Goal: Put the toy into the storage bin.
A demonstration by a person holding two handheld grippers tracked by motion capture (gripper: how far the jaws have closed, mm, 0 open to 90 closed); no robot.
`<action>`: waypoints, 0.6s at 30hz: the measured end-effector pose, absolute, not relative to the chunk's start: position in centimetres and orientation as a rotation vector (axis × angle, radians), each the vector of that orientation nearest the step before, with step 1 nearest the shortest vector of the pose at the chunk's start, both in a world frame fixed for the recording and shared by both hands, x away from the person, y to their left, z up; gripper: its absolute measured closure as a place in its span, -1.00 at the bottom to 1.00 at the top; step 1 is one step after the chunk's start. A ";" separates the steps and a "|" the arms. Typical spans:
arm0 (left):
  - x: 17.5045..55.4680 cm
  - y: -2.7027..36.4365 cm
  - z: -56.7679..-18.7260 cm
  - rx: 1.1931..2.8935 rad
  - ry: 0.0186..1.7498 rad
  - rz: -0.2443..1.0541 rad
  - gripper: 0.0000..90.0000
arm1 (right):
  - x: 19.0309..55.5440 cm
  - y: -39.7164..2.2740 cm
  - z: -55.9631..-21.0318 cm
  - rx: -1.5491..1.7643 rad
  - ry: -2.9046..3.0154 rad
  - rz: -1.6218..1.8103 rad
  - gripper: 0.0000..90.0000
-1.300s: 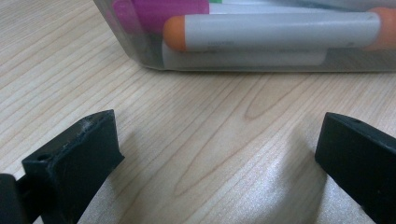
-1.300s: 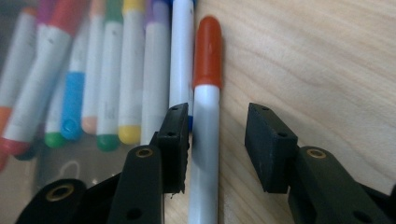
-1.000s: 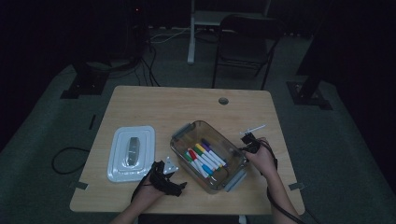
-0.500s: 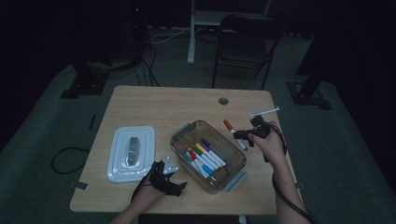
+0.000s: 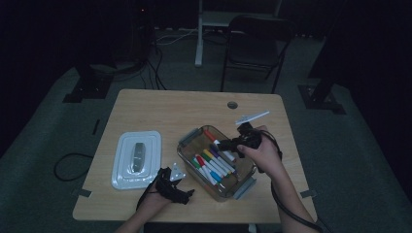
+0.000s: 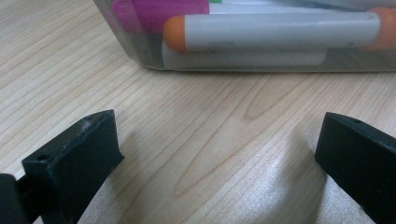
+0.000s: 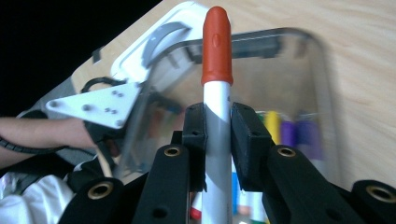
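Bare table (image 5: 160, 109) behind the bin (image 5: 245, 175) looks passable, lid (image 5: 121, 167) leftward

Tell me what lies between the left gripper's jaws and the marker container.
Bare wood table separates the left gripper from the clear container, seen in the left gripper view.

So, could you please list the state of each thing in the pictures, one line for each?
Clear container: open, lid off, holds markers lying flat.
White lid: flat on the table, beside the container.
Red-capped marker: capped, clamped, above the container.
Right gripper: fingers shut on the marker.
Left gripper: fingers open, on the table.
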State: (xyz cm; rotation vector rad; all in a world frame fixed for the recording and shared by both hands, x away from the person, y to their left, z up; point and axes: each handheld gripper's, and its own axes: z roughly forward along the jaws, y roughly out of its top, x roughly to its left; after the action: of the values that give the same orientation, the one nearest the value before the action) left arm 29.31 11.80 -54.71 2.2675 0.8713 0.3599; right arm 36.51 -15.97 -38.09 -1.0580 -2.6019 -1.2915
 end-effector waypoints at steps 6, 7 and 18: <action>29.3 11.8 -54.7 2.268 0.870 0.362 -0.99 | 36.0 -12.1 -40.7 -0.965 -2.627 -1.135 0.70; 29.3 11.8 -54.7 2.268 0.870 0.362 -0.99 | 36.0 -11.7 -41.2 -0.959 -2.627 -1.116 0.70; 29.3 11.8 -54.7 2.268 0.871 0.360 -0.99 | 36.5 -8.3 -44.0 -0.968 -2.637 -0.896 0.69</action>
State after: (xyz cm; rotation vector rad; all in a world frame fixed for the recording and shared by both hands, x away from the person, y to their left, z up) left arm 29.32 11.80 -54.71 2.2679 0.8707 0.3601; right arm 36.48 -8.30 -44.01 -0.9680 -2.6366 -0.8960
